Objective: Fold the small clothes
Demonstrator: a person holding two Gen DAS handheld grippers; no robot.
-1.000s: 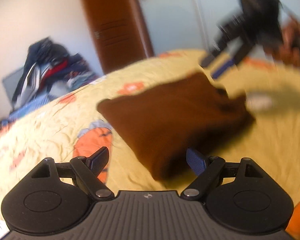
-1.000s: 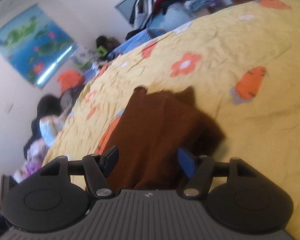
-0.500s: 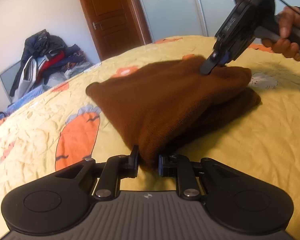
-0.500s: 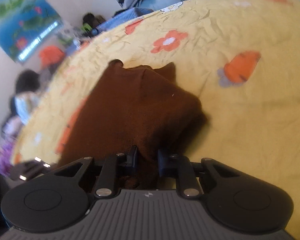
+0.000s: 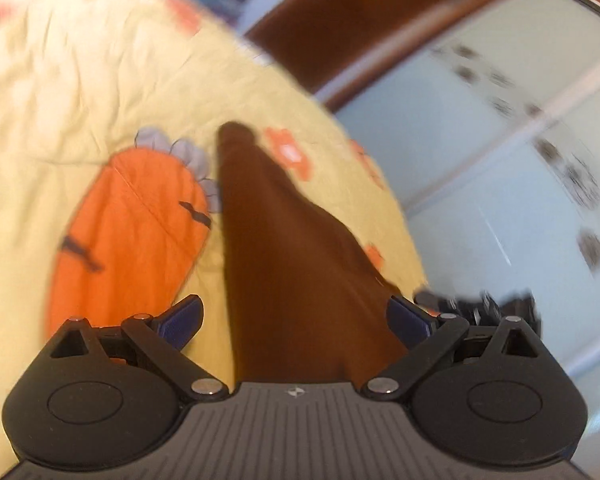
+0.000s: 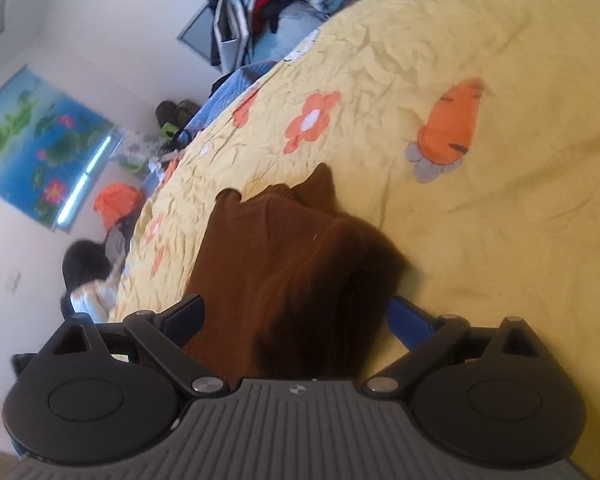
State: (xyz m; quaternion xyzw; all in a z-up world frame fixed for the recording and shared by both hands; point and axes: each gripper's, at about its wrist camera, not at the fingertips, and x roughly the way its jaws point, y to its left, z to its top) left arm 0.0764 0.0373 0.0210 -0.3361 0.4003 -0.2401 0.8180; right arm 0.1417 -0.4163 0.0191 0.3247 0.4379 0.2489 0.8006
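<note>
The bed (image 6: 520,208) fills both views, covered by a crinkled yellow sheet printed with orange carrots and flowers. On it lies the brown garment (image 6: 284,264), a knitted piece already doubled into a thick bundle, with a narrow end reaching away across the sheet in the left wrist view (image 5: 284,264).

The left gripper (image 5: 294,320) has its 2 fingers spread wide and still opening; the brown cloth runs between them but neither pad presses it. The right gripper (image 6: 296,316) is the same: jaws opening, fingers apart, the dark folded edge lying between them unclamped.

This looks like the release after a fold. To do it well, I would back both grippers straight off along the cloth so no pad snags the knit and drags the top layer, then check that the edges line up before any further fold.

Beyond the bed stand a pale wall, a pile of clothes (image 6: 276,4), a blue flower picture (image 6: 36,144), a brown door (image 5: 348,28) and frosted panels (image 5: 500,152), all blurred in the left view.
</note>
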